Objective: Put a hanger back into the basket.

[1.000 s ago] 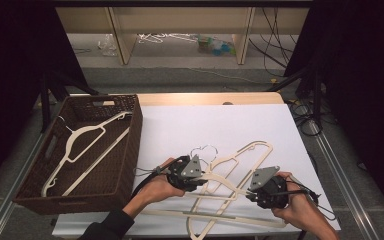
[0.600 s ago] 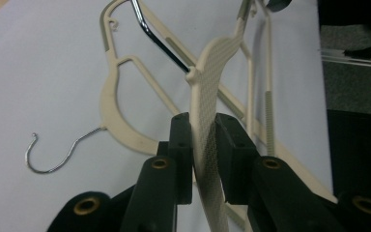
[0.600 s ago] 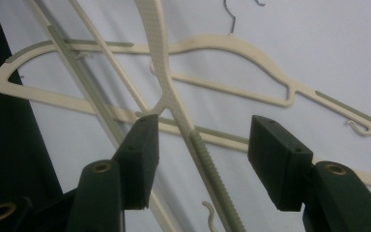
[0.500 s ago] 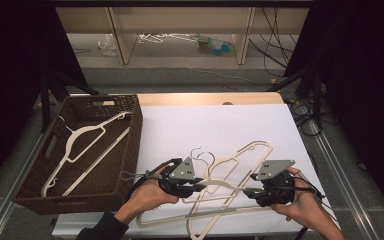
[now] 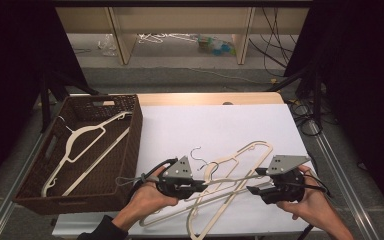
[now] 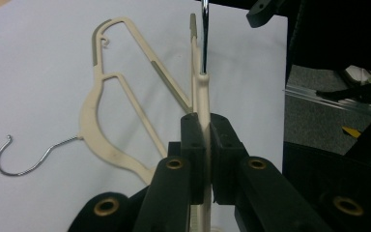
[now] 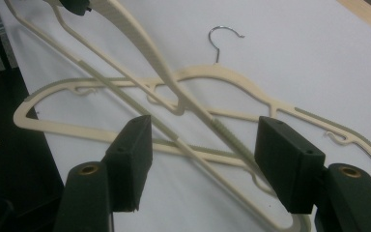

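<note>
My right claw (image 7: 203,164) rises from the bottom of the frame, its two black jaws standing wide apart after just opening, pads touching nothing. Between and beyond them two cream hangers cross on the white desk (image 7: 319,58): the flat hanger (image 7: 232,72) with its hook at top centre, and a raised hanger (image 7: 140,43) slanting from the upper left.

Left tongs (image 5: 202,184) clamped tight, right tongs (image 5: 254,181) just sprung apart, both hands low.

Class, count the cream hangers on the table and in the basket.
3: one in the wicker basket, one clamped in the left gripper, one flat on the white sheet.
</note>
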A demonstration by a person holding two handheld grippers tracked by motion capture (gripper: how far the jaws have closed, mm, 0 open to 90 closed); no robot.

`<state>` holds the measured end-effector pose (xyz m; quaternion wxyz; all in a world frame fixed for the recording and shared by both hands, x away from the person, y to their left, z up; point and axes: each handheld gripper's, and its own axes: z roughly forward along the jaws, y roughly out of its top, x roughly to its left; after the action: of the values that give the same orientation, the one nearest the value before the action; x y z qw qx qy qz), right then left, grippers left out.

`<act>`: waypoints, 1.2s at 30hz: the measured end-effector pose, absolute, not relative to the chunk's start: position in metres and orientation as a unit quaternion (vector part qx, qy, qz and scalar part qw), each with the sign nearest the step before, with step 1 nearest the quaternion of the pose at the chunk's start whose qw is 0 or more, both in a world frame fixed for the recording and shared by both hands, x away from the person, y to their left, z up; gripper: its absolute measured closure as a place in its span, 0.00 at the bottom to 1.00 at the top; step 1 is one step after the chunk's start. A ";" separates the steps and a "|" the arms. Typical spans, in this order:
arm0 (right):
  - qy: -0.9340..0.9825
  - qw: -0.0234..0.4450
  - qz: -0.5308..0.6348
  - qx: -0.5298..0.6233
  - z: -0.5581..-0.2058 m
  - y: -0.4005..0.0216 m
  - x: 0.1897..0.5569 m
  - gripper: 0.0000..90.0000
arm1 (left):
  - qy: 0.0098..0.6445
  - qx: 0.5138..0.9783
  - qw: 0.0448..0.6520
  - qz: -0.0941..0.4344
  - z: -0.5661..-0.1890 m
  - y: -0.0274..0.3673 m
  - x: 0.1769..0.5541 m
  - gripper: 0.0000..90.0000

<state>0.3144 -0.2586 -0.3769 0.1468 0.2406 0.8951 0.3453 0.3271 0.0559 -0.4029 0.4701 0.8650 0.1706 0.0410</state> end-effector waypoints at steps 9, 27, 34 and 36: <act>0.888 0.148 0.353 0.254 -0.373 -0.261 0.312 0.44 | 0.236 0.834 0.498 0.036 -0.383 0.080 0.338 0.95; 0.852 0.157 0.395 0.305 -0.391 -0.257 0.311 0.31 | 0.298 0.728 0.611 0.087 -0.272 0.161 0.345 0.95; 0.858 0.149 0.388 0.303 -0.395 -0.255 0.311 0.31 | 0.342 0.716 0.588 0.158 -0.240 0.222 0.353 0.95; 0.857 0.150 0.388 0.304 -0.396 -0.255 0.311 0.31 | 0.359 0.711 0.578 0.176 -0.240 0.241 0.357 0.95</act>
<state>0.3112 -0.2550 -0.3962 0.1500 0.3043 0.8572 0.3875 0.3572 0.2411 -0.2401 0.5784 0.7110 0.3589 0.1765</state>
